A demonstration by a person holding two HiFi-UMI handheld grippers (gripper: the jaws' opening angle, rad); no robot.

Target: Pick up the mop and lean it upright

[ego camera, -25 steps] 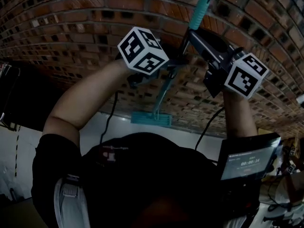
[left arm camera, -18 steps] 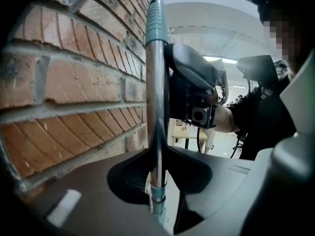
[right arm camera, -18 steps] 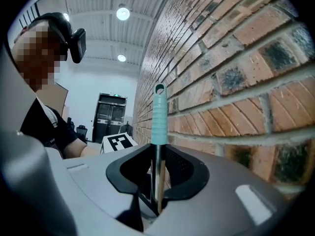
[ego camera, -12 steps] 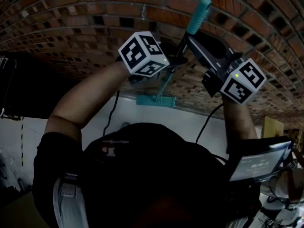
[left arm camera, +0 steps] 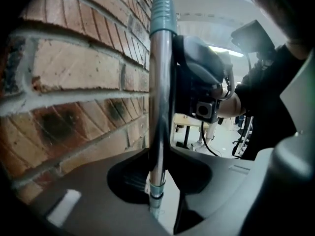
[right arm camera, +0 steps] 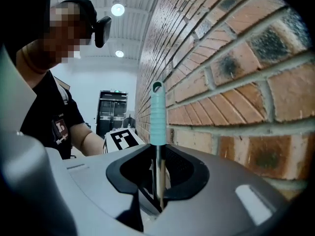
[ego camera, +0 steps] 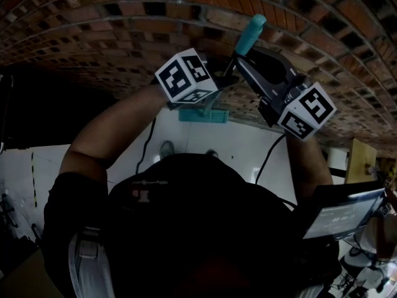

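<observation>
In the head view the mop (ego camera: 231, 64) stands close to upright in front of the brick wall (ego camera: 93, 48), its teal grip (ego camera: 253, 27) at the top and its flat teal mop head (ego camera: 203, 114) low down by the foot of the wall, above the pale floor (ego camera: 242, 151); whether the head touches the floor cannot be told. The left gripper (ego camera: 222, 79) reaches to the pole from the left below the right gripper (ego camera: 239, 58), which meets it just under the grip. In the left gripper view the shiny metal pole (left arm camera: 157, 107) rises straight out of the left gripper (left arm camera: 156, 183), whose jaws are closed narrowly on it, with the brick wall (left arm camera: 74, 77) just beside it on the left and the right gripper (left arm camera: 199, 85) clamped on the pole higher up. In the right gripper view the thin pole (right arm camera: 157, 173) sits in the notch of the right gripper (right arm camera: 157, 195), its jaws drawn in on it, the ribbed teal grip (right arm camera: 157, 117) upright right above and the brick wall (right arm camera: 236, 77) close on the right; the person (right arm camera: 54, 117) stands at the left.
</observation>
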